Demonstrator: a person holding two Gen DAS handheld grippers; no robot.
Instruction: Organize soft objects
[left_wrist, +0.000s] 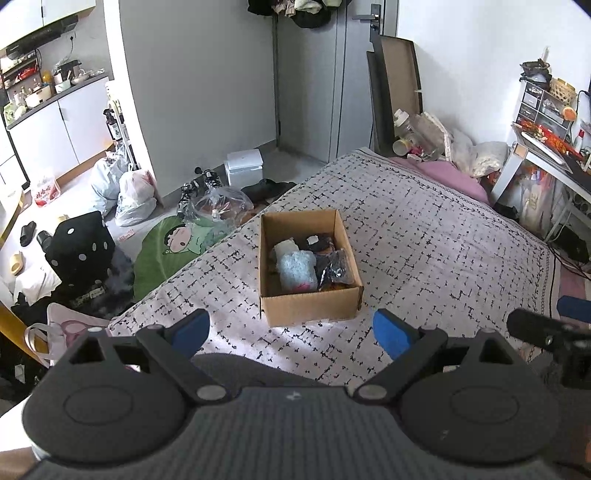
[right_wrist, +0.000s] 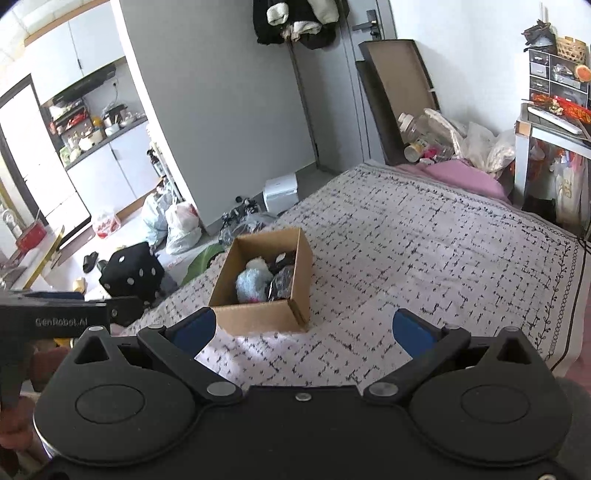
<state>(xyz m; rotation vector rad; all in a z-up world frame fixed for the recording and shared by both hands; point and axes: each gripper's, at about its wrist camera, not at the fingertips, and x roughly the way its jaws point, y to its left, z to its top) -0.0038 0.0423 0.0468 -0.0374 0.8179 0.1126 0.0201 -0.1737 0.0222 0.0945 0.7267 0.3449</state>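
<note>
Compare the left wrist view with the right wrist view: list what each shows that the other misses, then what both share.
Only the left wrist view shows the green cartoon mat on the floor almost whole; the right wrist view catches just a sliver. Only the right wrist view shows the red container at far left. Both share the cardboard box on the patterned bedspread, the pale blue plush inside it, the black dotted cube, and both open, empty grippers: left gripper, right gripper.

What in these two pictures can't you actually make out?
- Bottom of the cardboard box: both views, hidden by the light blue fluffy item and dark items.
- What the dark items are: too small.
- Right gripper in the left view: cut off by the edge.
- Floor beyond the bed: hidden by it.
</note>
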